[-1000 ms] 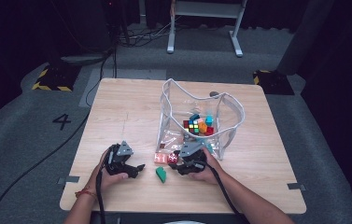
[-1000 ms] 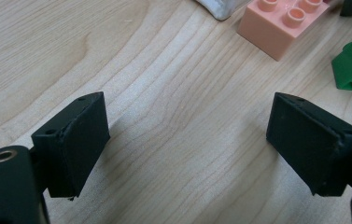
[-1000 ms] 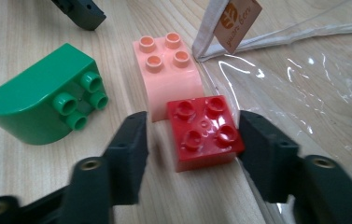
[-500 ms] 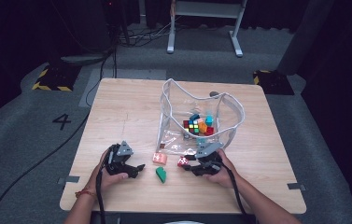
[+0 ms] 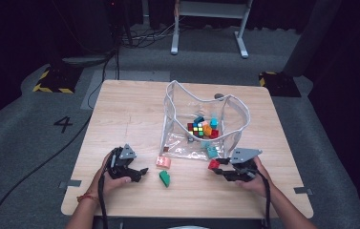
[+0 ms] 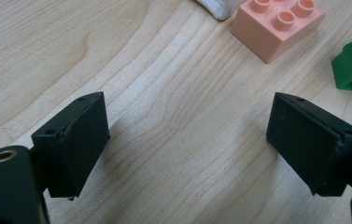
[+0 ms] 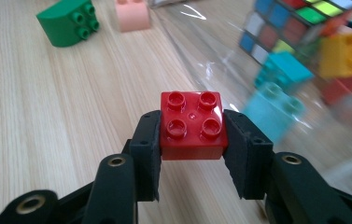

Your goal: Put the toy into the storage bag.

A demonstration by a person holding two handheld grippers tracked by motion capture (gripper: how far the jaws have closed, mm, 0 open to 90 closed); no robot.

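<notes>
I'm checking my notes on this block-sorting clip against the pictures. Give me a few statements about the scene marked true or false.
1. The right gripper holds a red block between its fingers. True.
2. The left gripper grips the pink block. False: its fingers stand open over bare table, the block lying ahead.
3. A colour cube sits inside the clear bag. True.
4. The green block is in the bag. False: it lies on the table between the grippers.
</notes>
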